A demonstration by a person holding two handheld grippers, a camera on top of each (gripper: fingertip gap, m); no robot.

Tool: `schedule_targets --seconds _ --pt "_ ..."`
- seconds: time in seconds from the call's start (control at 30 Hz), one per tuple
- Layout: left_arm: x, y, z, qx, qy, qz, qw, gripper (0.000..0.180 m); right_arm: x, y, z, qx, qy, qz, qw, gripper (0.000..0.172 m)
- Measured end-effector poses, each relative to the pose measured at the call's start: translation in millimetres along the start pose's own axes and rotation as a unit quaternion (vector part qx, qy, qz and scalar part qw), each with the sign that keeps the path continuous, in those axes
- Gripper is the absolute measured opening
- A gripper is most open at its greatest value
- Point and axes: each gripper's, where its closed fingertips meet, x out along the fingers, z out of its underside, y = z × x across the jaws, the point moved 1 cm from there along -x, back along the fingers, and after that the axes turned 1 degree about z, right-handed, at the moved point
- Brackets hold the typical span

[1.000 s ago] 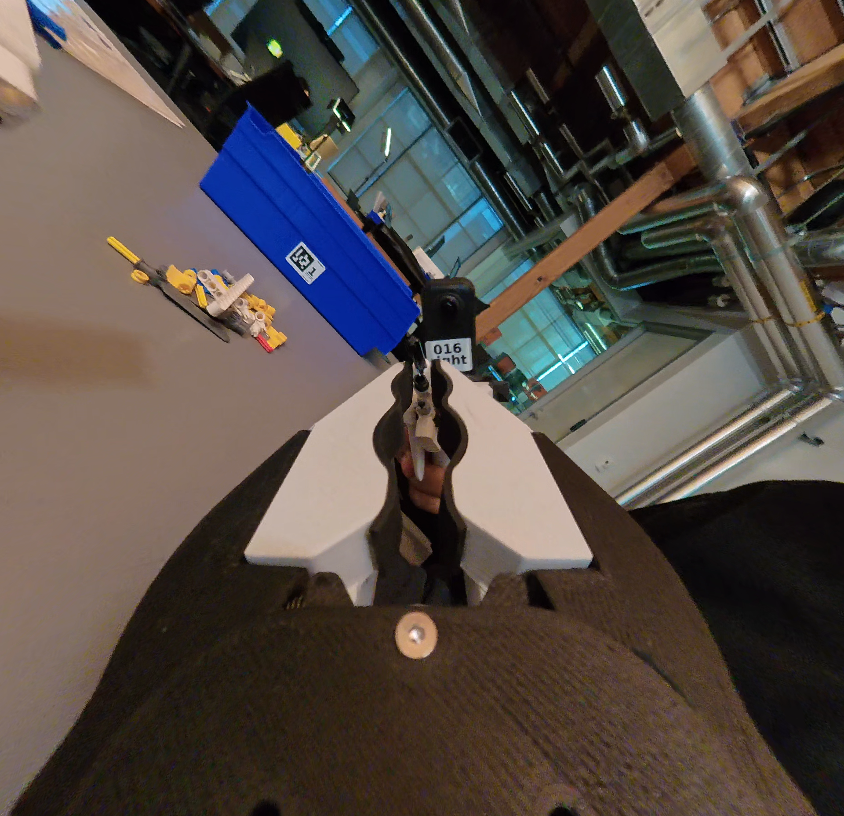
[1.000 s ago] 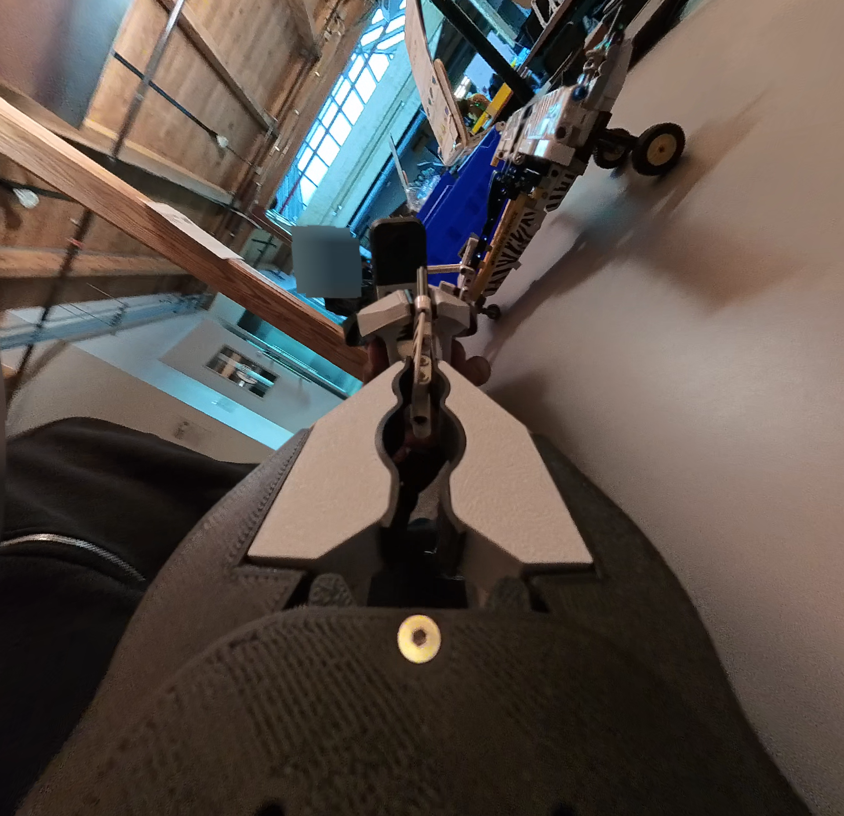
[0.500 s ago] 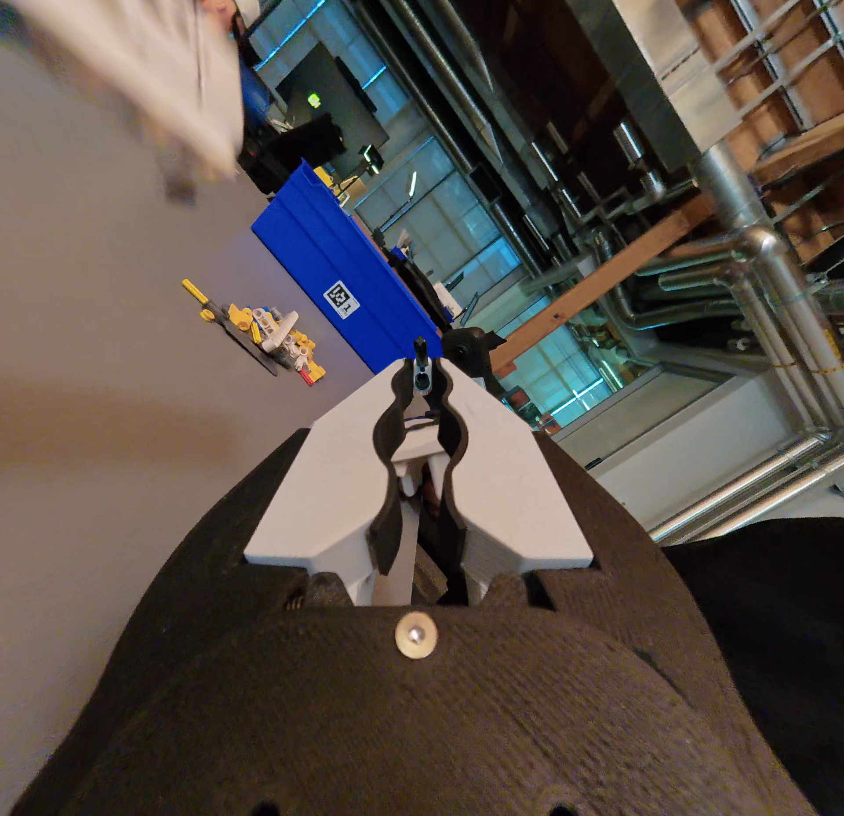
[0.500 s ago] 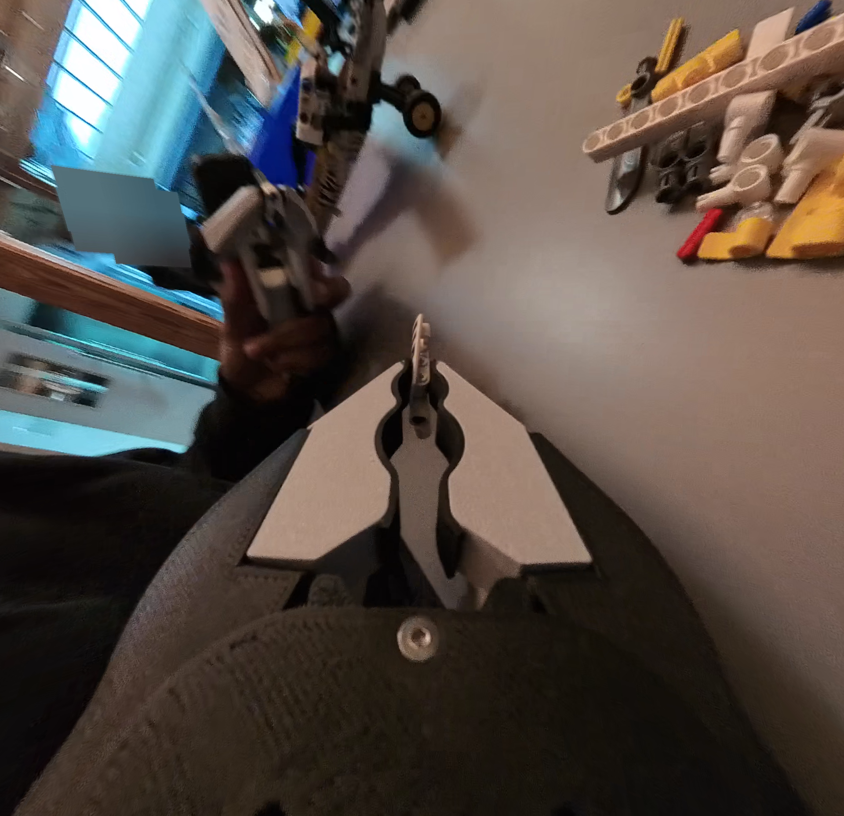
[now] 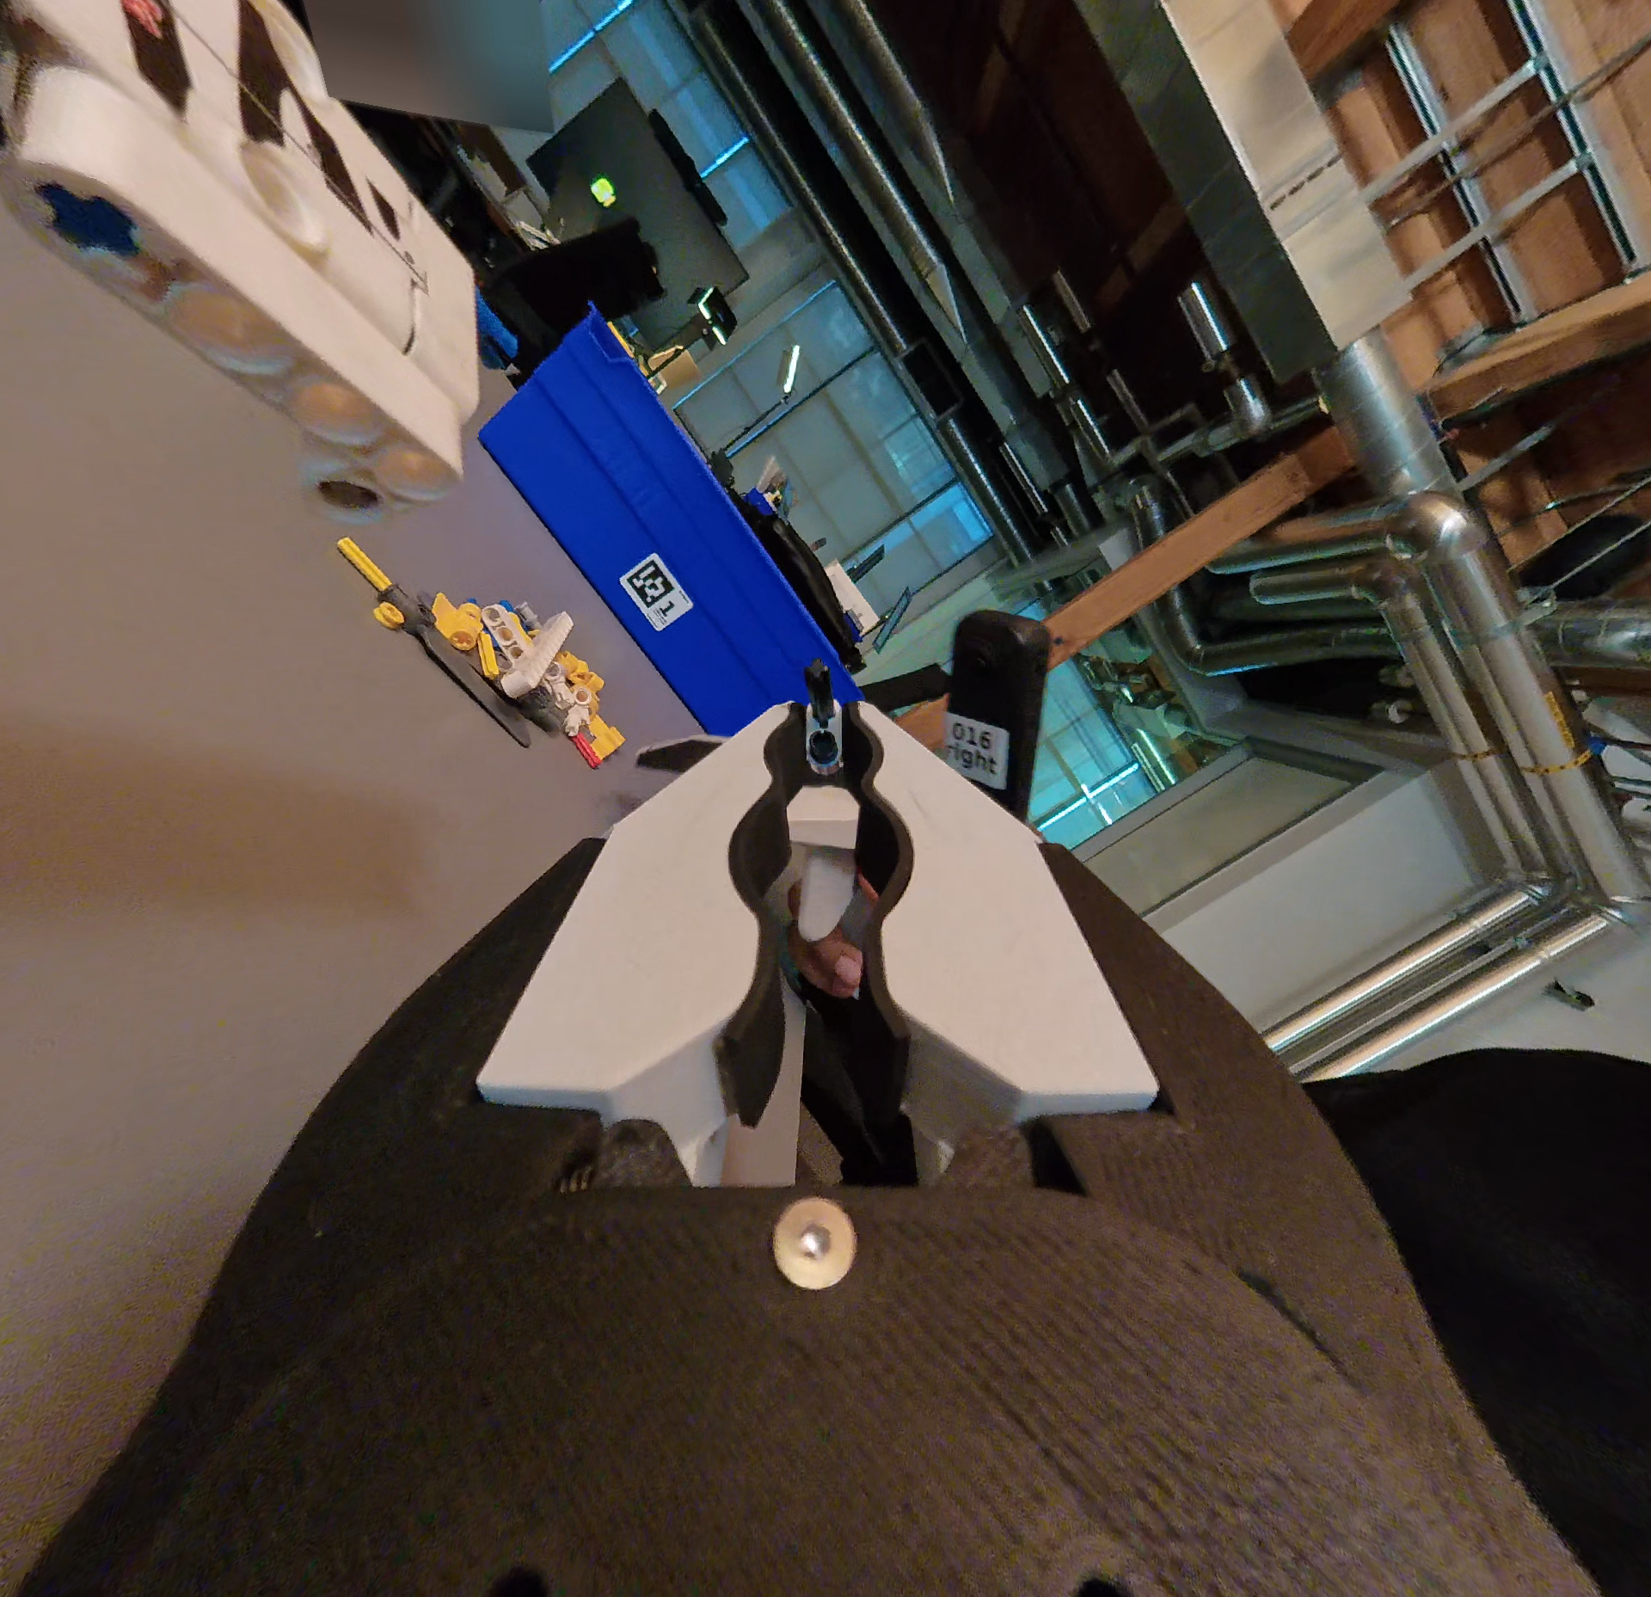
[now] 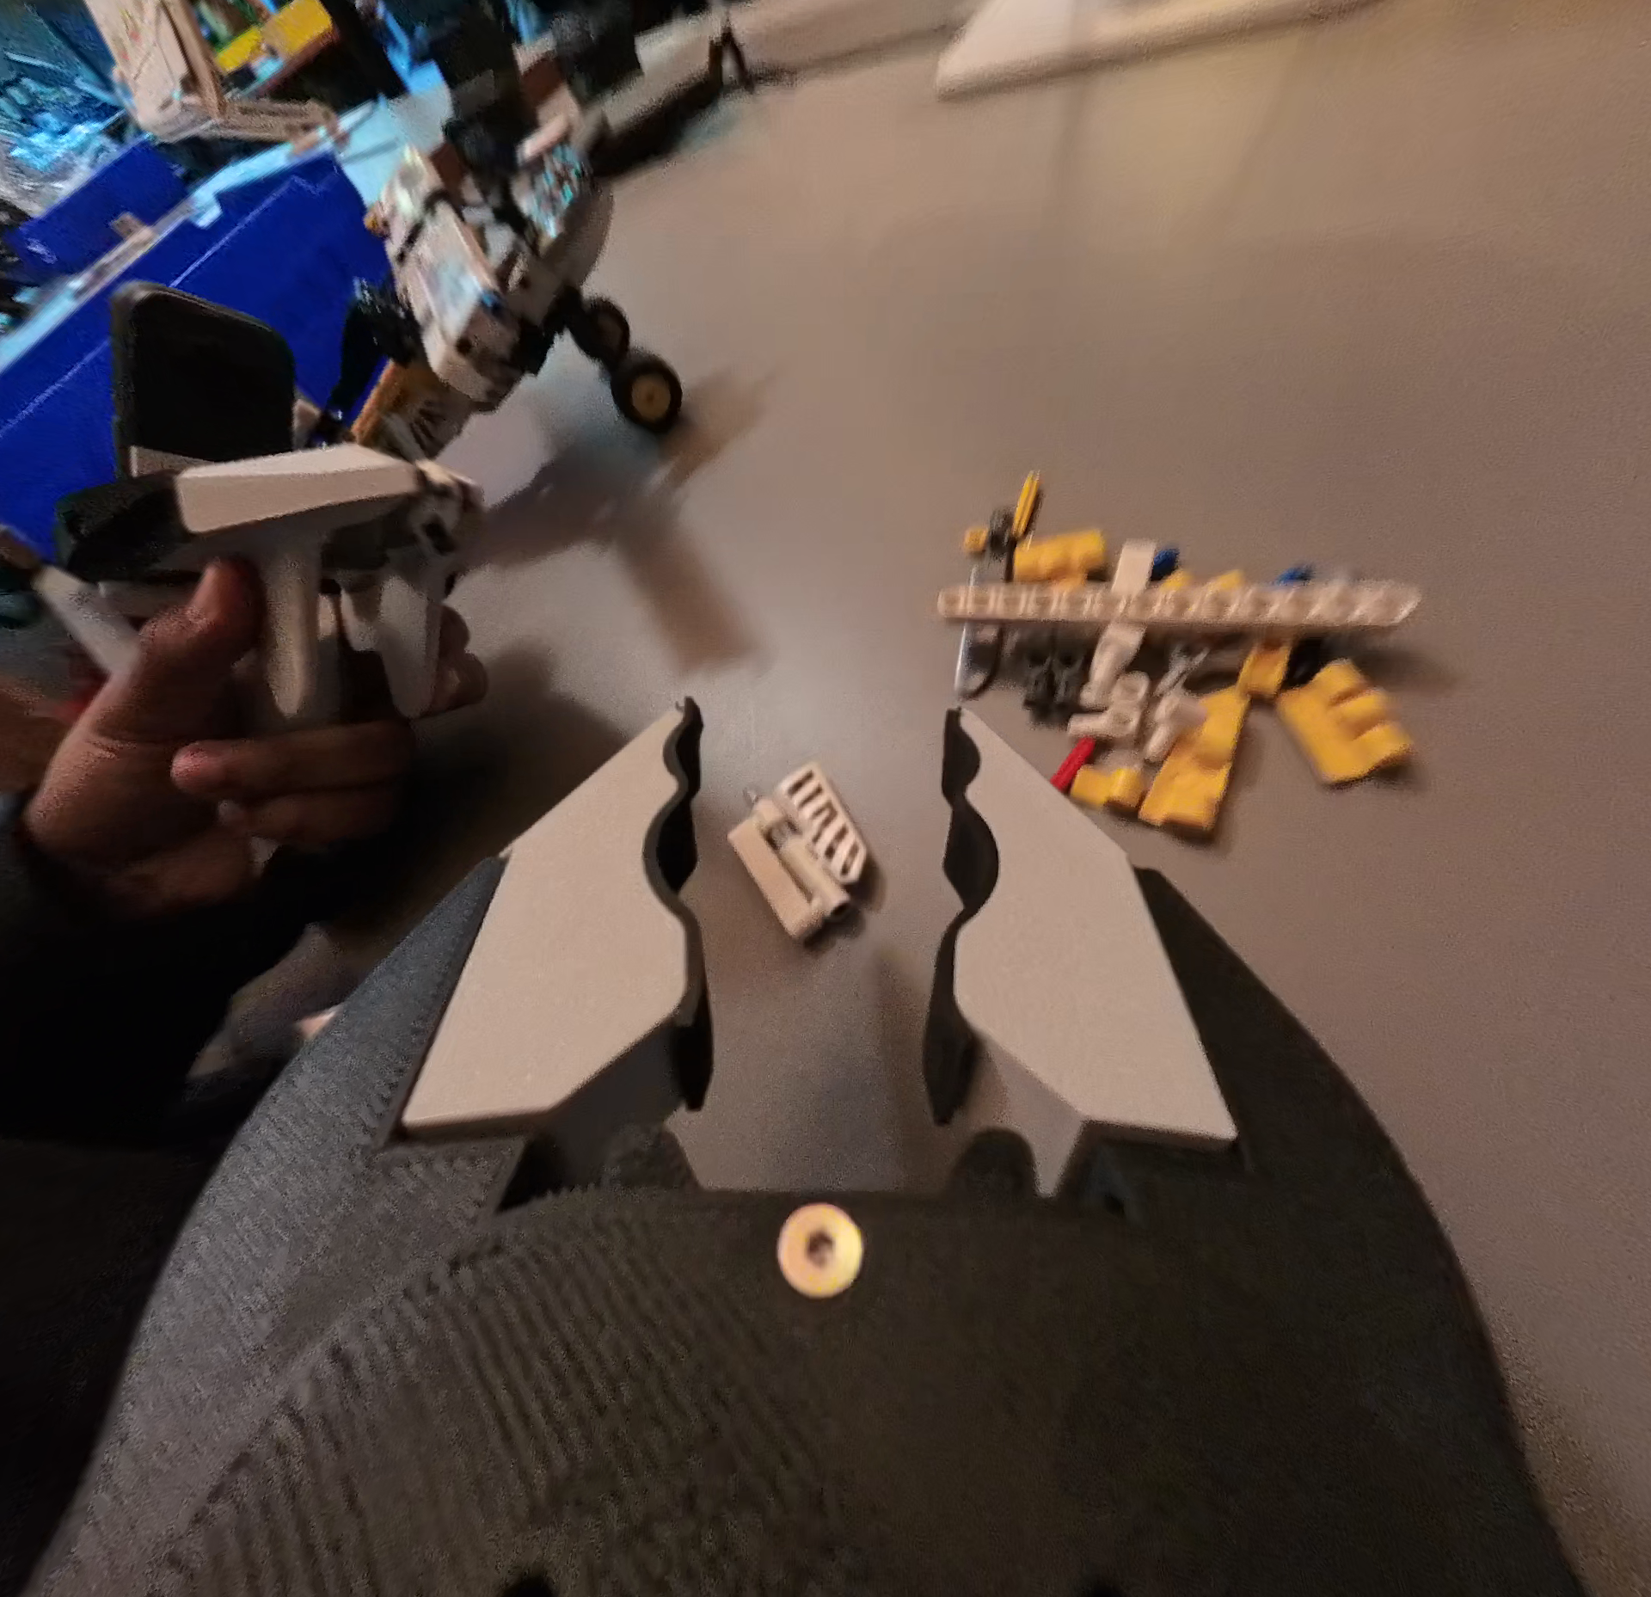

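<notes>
My left gripper (image 5: 820, 723) is shut on a small white piece with a black pin (image 5: 818, 732) that sticks out past the tips. It is held up in the air, and it also shows in the right wrist view (image 6: 451, 504), with a hand (image 6: 179, 750) on its handle. My right gripper (image 6: 822, 719) is open, low over the grey table (image 6: 1161, 303). A small light grey brick assembly (image 6: 800, 848) lies flat on the table between its fingers, and neither pad touches it. A pile of yellow, white and black bricks (image 6: 1179, 661) lies just to the right, and also shows in the left wrist view (image 5: 500, 652).
A wheeled brick vehicle (image 6: 500, 285) stands beyond the left gripper. A blue bin (image 5: 643, 571) sits at the table's far side. A white patterned brick model (image 5: 223, 241) fills the upper left of the left wrist view. A white board (image 6: 1161, 17) lies at the far right.
My right gripper swung down to the table and opened; the grey assembly it held now lies between its fingers. My left gripper stayed shut on its small piece.
</notes>
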Motion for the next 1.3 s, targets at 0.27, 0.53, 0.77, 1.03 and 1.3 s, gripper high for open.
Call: schedule_targets --seconds 0.27,0.53,0.77,1.03,1.3 --pt "12 -1 11 -0.031 -0.041 0.017 0.999 0.002 -7 -78 -28 -0.308 0.179 -0.036 0.934 0.023" --pt "12 4 16 -0.038 -0.057 0.038 0.997 0.003 4 -82 -27 -0.357 0.181 -0.024 0.916 0.004" --pt "11 5 14 0.005 -0.036 0.016 0.999 0.002 3 -81 -26 -0.335 0.172 -0.044 0.925 0.002" --pt "24 16 34 -0.011 -0.068 0.049 0.996 0.001 -23 -75 -20 -0.254 0.158 -0.105 0.948 0.0" --pt "32 65 44 -0.015 -0.076 0.115 0.99 0.001 -70 -94 -33 -0.132 0.207 -0.262 0.933 0.0"
